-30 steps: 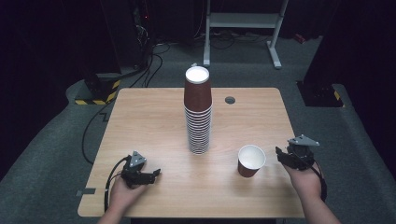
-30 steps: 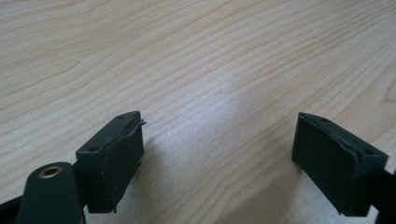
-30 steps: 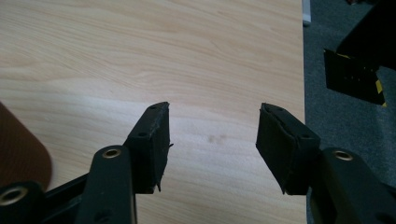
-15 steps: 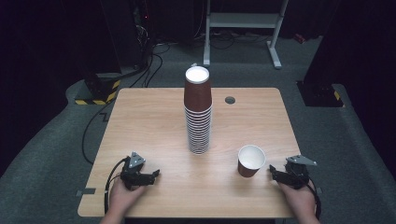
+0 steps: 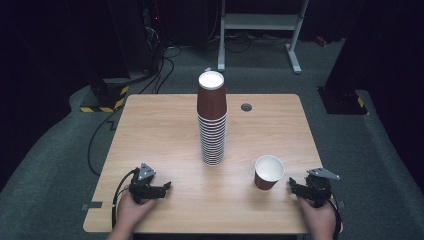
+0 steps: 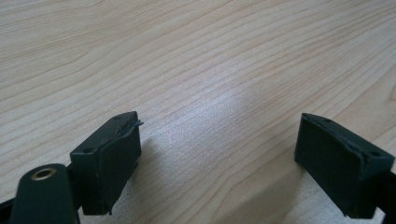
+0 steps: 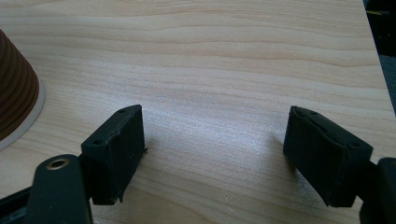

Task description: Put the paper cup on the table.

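My right gripper [image 5: 300, 187] rests low on the wooden table [image 5: 160, 125] at lower right of the high view, jaws having just opened wide with nothing between them. That leaves the single brown paper cup [image 5: 269, 171] standing upright, apart, just left of it. The tall stack of upturned cups [image 5: 212, 120] stands mid-frame, likely as my supply, while my left gripper [image 5: 162, 189] lies half open and empty at lower left.

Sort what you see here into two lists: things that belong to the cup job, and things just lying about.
Belong to the job:
- single cup
- cup stack
- right tongs, open
- left tongs, open

Lying about:
- white frame on the floor
- cables on the floor
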